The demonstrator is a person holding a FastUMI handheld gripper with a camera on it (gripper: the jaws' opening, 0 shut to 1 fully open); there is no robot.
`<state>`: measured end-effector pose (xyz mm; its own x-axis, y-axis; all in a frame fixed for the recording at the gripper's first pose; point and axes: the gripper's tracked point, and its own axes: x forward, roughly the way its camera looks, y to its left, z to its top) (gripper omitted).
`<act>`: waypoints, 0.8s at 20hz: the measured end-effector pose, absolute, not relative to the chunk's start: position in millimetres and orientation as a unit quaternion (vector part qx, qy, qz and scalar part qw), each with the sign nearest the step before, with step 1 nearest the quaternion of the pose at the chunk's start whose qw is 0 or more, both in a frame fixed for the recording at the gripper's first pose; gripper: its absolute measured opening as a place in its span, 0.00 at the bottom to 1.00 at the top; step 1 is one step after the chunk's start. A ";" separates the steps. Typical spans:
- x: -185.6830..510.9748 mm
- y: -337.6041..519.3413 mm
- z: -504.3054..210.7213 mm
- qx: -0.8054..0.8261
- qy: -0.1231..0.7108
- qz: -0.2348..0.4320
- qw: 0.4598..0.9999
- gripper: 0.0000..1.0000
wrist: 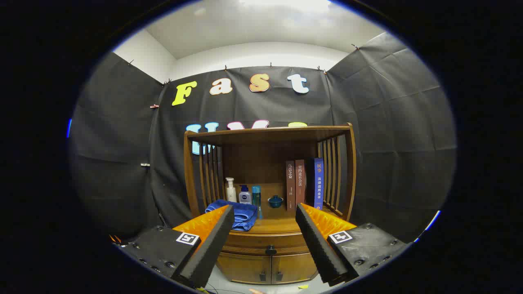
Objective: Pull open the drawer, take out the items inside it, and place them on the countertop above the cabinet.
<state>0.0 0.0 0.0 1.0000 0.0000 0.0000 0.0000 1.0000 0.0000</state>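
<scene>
A wooden cabinet (269, 196) stands ahead against the booth wall. Its drawer (265, 243) sits flush and closed under the countertop (282, 224), with a dark round knob (271, 250) at its middle. My gripper (264, 210) is open, its two black foam fingers (212, 241) spread wide, nothing between them. The knob lies beyond the fingertips, seen in the gap between the fingers. The inside of the drawer is hidden.
On the countertop lie a folded blue towel (241, 214), a white pump bottle (231, 190), a blue-capped bottle (244, 195), a teal tube (256, 196), a small teal lidded pot (275, 201) and three upright books (304, 183). Two small doors (269, 267) are below the drawer.
</scene>
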 end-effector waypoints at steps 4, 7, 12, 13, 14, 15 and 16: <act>4.2 -1.0 -2.8 0.002 0.007 0.004 1.000 0.99; 5.1 -1.0 1.9 0.000 0.003 0.007 1.000 0.99; 5.3 -4.7 2.6 -0.005 0.002 0.003 1.000 0.99; 4.8 -5.2 1.8 -0.008 0.003 0.003 1.000 0.99; 4.7 -5.9 0.7 -0.009 0.005 0.002 1.000 0.99; 4.1 -6.5 -0.2 -0.009 0.006 0.002 1.000 0.99; 3.5 -7.0 0.0 -0.007 0.007 0.001 1.000 0.99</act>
<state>3.5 -7.0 0.0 0.9999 0.0017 -0.0141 -0.0019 0.9999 -0.0144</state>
